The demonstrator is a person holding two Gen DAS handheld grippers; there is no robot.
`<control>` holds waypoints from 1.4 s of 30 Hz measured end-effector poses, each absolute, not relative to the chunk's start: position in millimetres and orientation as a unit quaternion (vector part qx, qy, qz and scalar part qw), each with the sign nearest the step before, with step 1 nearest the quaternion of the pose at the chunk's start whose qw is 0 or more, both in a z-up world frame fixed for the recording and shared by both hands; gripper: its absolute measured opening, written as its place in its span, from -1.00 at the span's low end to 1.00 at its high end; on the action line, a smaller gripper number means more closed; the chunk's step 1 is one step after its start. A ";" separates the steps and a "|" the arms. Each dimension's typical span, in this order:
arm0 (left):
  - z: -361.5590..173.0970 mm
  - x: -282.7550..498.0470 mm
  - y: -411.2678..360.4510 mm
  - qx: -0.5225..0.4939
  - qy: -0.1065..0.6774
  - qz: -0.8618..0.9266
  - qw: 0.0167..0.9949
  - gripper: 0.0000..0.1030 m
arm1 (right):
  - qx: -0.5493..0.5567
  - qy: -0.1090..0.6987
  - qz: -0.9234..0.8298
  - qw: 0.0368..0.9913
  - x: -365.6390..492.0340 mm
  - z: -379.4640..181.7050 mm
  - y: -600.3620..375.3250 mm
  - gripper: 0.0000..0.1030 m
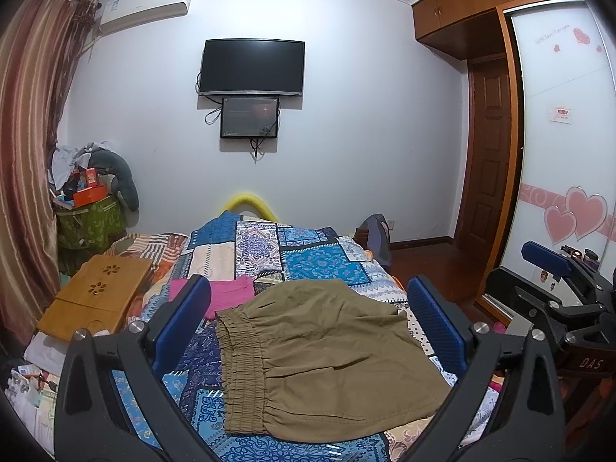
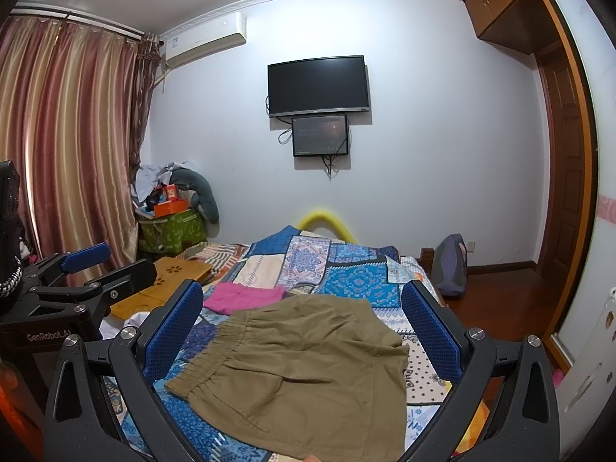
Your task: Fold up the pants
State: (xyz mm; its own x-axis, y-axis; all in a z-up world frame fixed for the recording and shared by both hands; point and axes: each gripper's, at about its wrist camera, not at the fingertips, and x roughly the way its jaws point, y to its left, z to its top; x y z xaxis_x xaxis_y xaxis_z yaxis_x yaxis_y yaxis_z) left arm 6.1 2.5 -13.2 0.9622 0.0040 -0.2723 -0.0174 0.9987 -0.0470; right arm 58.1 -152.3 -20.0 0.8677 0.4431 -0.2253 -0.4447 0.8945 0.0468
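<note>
Olive shorts [image 1: 323, 354] lie flat on the patchwork bed [image 1: 319, 261], waistband toward the left, straight ahead of both spread, empty tools; left hand-held gripper [image 1: 308, 331] sits nearer the waistband, right hand-held gripper [image 2: 304, 338] nearer the leg hems

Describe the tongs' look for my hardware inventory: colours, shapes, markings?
Both match: the left tongs and right tongs have black angular plastic arms with silver round bolts and blue textured rectangular pads. White lettering reads "GenRobot.AI" on the left body and "DAS" on the right's. No cables or sleeves visible.
</note>
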 end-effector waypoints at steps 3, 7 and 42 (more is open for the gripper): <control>-13.0 6.3 2.3 -0.023 0.137 0.007 0.990 1.00 | -0.002 0.115 0.230 0.966 59.7 -19.1 -155.3 0.99; -12.8 6.2 1.9 -0.023 0.138 0.007 0.990 1.00 | -0.001 0.115 0.230 0.966 58.3 -18.4 -155.0 0.99; -11.7 15.7 0.8 -0.022 0.145 -0.005 0.989 1.00 | 0.003 0.122 0.223 0.967 62.0 -14.4 -158.8 0.99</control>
State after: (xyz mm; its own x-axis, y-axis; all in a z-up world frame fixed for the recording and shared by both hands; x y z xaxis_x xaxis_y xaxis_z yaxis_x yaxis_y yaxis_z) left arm 15.7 0.8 -11.7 0.9577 -0.0161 -0.2872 0.0034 0.9990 -0.0445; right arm 62.0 -158.8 -14.4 0.8712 0.4313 -0.2347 -0.4299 0.9009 0.0596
